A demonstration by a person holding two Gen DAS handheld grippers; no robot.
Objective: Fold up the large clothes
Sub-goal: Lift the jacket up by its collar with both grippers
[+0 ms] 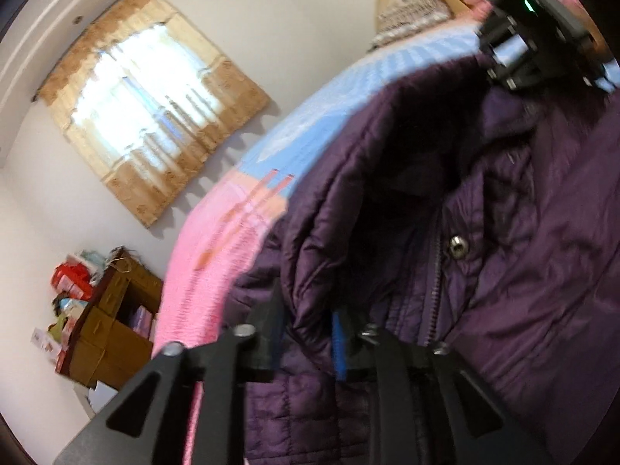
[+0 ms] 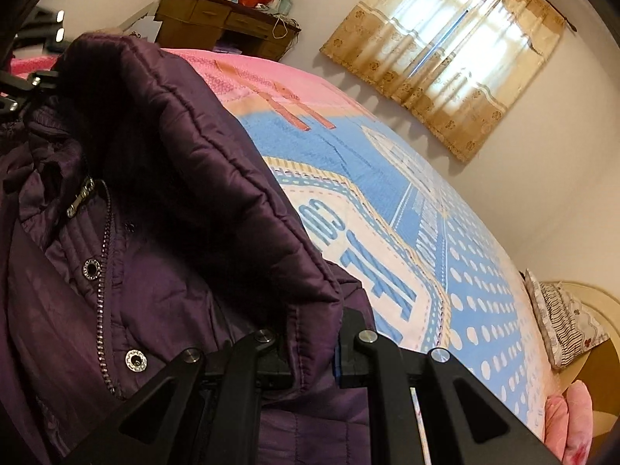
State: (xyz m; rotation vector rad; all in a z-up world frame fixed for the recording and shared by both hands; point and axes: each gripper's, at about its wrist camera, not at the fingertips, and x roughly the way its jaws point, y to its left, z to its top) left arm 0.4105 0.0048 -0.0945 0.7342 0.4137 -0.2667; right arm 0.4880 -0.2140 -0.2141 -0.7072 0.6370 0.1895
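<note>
A dark purple quilted jacket (image 1: 484,232) with a zip and metal snaps is held up above the bed. My left gripper (image 1: 310,345) is shut on a fold of the jacket near its hood edge. My right gripper (image 2: 314,345) is shut on the jacket's (image 2: 162,201) padded hood or collar edge. Each gripper shows in the other's view: the right one at the top right (image 1: 531,38), the left one at the far left (image 2: 27,77). The jacket hangs between them, front side facing the cameras.
The bed has a pink and blue patterned cover (image 2: 418,232). A brown desk (image 2: 228,27) piled with items stands by the wall. A curtained window (image 2: 445,46) is behind. A patterned pillow (image 2: 562,325) lies at the headboard.
</note>
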